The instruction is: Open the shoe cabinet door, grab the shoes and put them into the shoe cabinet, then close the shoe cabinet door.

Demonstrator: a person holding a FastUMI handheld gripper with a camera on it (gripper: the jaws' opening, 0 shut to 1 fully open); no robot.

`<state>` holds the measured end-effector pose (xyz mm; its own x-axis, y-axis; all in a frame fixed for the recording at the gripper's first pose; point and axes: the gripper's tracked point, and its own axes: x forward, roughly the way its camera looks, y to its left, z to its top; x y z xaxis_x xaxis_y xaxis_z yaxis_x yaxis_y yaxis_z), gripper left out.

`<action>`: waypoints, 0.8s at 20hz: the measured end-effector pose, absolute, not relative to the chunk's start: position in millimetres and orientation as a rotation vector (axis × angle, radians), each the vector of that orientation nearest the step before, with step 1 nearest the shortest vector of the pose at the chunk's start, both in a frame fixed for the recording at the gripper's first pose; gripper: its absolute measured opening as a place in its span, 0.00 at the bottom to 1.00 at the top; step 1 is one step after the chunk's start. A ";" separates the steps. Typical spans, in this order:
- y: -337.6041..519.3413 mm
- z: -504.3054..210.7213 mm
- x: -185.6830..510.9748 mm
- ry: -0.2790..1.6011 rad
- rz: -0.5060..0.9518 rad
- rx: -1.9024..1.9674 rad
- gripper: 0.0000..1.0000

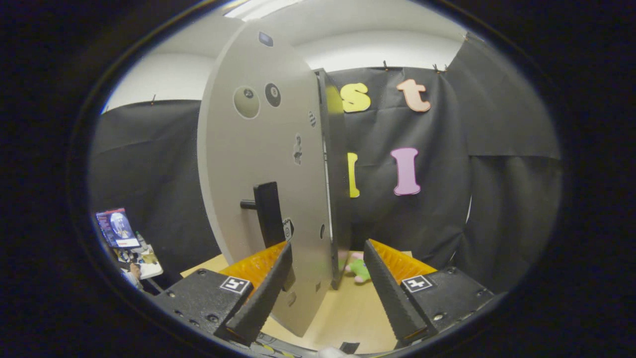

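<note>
One shoe cabinet door (258,149) stands open, swung toward the camera, and takes up the space just ahead of the fingers. It is a pale grey panel seen nearly edge-on, with two round marks near its upper part, a small keyhole-shaped cutout lower down, and one dark upright handle (268,214) standing off it on a short post. Behind its far edge, one dark slab of the shoe cabinet (337,174) rises upright; what lies inside cannot be made out. Both stand on one light wooden table (348,313).

The gripper (328,258) has its two fingers spread wide with nothing between them but the lower edge of the door, which neither finger presses. The left finger lies just below the handle.

Beyond the fingers, by the foot of the cabinet, lies one small soft object in green and pink (358,269); its kind is unclear.
</note>
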<state>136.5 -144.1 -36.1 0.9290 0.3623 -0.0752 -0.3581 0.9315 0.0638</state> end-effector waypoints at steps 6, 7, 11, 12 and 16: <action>-94.9 -38.1 131.0 0.101 0.380 0.058 0.96; -84.6 -36.3 130.9 0.100 0.375 0.064 0.96; -44.4 -35.9 138.1 0.097 0.312 0.055 0.96; -34.6 -35.9 141.4 0.096 0.296 0.060 0.96; 9.7 -35.6 157.1 0.085 0.276 0.087 0.96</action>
<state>157.1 9.7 -35.6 0.9587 0.2753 -0.0715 -0.2680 0.9585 0.0968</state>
